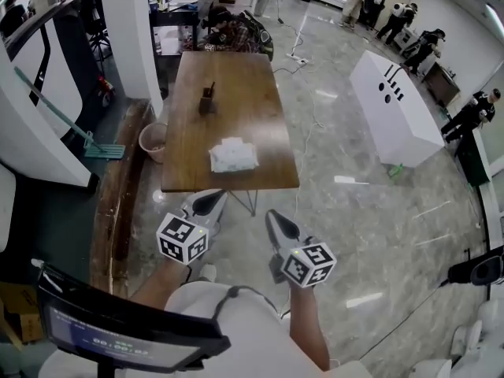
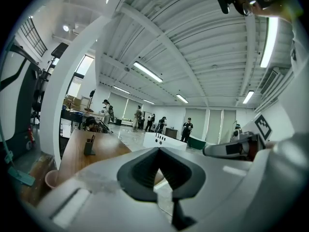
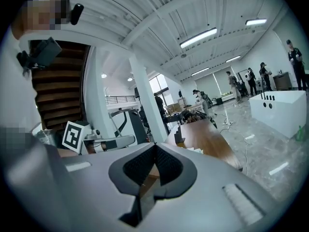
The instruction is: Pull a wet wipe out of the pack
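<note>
Nothing looks begun: the wet wipe pack point(image 1: 233, 156) lies centre frame on the table point(image 1: 228, 85), while the left gripper point(image 1: 206, 203) and right gripper point(image 1: 279, 227) hang below it, jaws pressed together, empty.

Left gripper point(image 1: 209, 202) and right gripper point(image 1: 278, 225) held side by side, pointing forward, jaws together (tips meeting on both)

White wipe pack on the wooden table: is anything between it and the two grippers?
Nothing visible does. The white wet wipe pack lies by the near edge of the brown wooden table, and the left gripper and right gripper are short of that edge. The small dark holder stands beyond the pack.
</note>
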Tool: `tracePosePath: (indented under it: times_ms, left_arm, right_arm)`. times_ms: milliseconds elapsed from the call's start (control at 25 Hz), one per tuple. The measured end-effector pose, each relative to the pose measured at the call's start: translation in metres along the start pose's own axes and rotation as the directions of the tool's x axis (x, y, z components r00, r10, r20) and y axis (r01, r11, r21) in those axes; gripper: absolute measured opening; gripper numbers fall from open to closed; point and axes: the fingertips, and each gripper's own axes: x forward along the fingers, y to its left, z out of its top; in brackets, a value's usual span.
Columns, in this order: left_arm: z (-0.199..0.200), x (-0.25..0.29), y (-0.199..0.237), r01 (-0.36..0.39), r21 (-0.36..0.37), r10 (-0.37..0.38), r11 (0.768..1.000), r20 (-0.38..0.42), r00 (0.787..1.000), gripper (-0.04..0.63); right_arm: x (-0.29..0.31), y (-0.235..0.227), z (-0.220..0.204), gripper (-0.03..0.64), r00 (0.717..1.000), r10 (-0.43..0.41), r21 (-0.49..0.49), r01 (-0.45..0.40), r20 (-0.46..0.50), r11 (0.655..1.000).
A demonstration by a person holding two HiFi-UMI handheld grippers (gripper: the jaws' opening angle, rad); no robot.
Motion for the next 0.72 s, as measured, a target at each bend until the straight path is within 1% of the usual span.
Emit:
tracePosePath:
  times_ms: [280, 480, 640, 720]
  left_arm:
    - [0.008, 0.020, 0.060, 0.040, -0.001, -0.040, 0.999, -0.015, 0.999, 0.003]
    - [0.009, 0.025, 0.089, 0.074, -0.032, -0.075, 0.997, -0.032, 0.997, 0.003]
    - [0.010, 0.025, 0.108, 0.062, -0.060, -0.064, 0.996, -0.021, 0.998, 0.003]
    - [0.006, 0.027, 0.116, 0.051, -0.072, -0.054, 0.996, -0.031, 0.998, 0.003]
  right_arm:
    - [0.061, -0.007, 0.008, 0.006, 1.000, -0.031, -0.005, 0.031, -0.002, 1.000]
    - [0.095, -0.008, 0.002, 0.006, 0.999, -0.033, 0.006, 0.033, -0.039, 0.999]
    - [0.111, -0.014, 0.004, 0.006, 0.998, -0.035, 0.011, 0.036, -0.060, 0.999]
    - [0.118, -0.018, 0.004, 0.006, 0.997, -0.031, 0.016, 0.032, -0.066, 0.999]
